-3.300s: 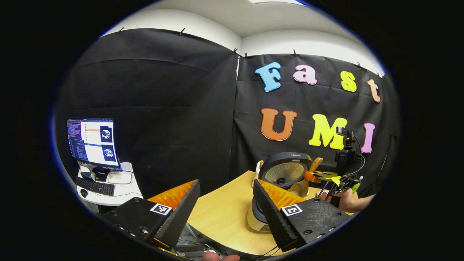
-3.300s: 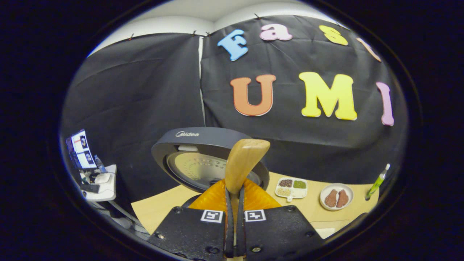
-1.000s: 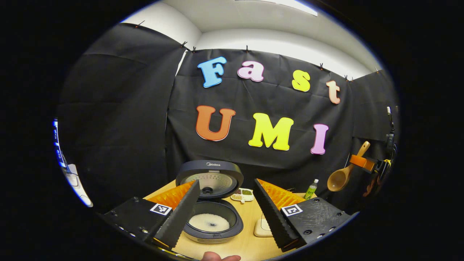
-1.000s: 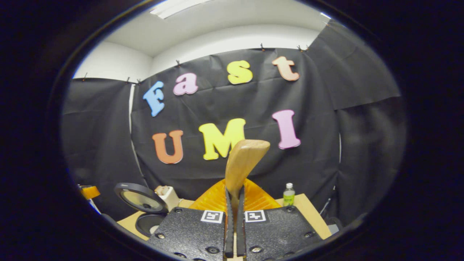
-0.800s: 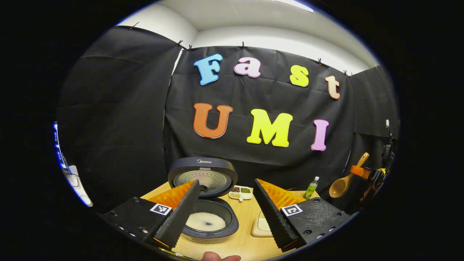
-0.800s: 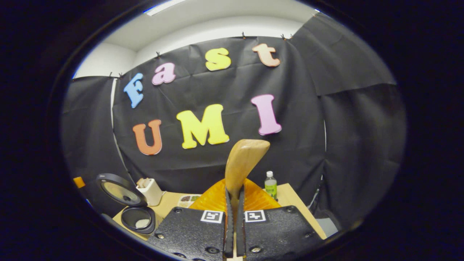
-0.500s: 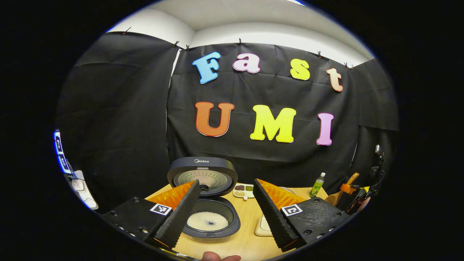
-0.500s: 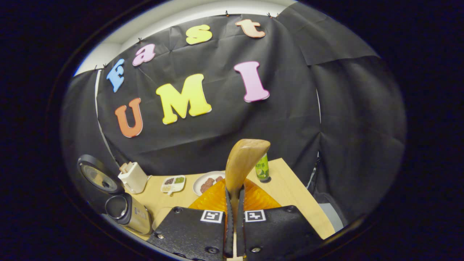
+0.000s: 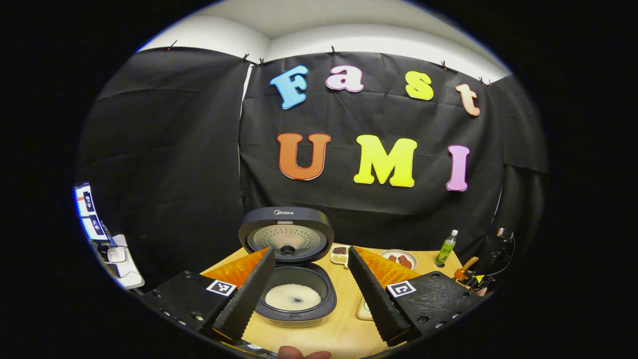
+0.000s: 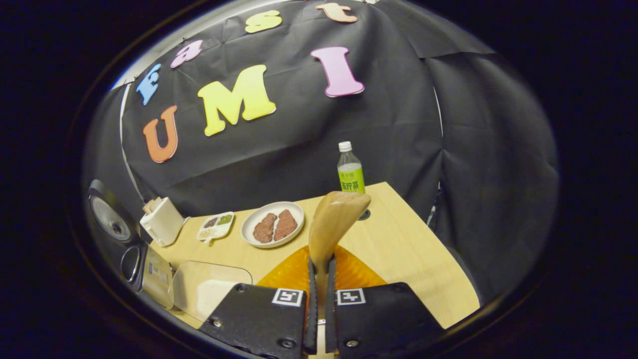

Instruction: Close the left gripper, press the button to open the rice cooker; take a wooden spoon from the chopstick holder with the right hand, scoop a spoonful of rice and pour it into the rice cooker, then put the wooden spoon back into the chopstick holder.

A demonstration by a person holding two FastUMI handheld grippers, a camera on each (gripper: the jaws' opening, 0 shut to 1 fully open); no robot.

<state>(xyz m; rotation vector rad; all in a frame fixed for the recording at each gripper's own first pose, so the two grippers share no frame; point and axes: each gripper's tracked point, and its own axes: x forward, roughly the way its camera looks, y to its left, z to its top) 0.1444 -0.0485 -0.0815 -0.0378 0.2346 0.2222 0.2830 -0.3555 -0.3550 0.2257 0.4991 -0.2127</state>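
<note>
Rice cooker (image 9: 294,279) lid up beyond gaping left tool (image 9: 309,294), right tool (image 10: 319,299) clamping wooden spoon (image 10: 331,224) above table (image 10: 398,249)

Even overhead light, fisheye-bowed edges.

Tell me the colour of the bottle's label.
Green, on the bottle with a white cap; clearest in the right gripper view.
</note>
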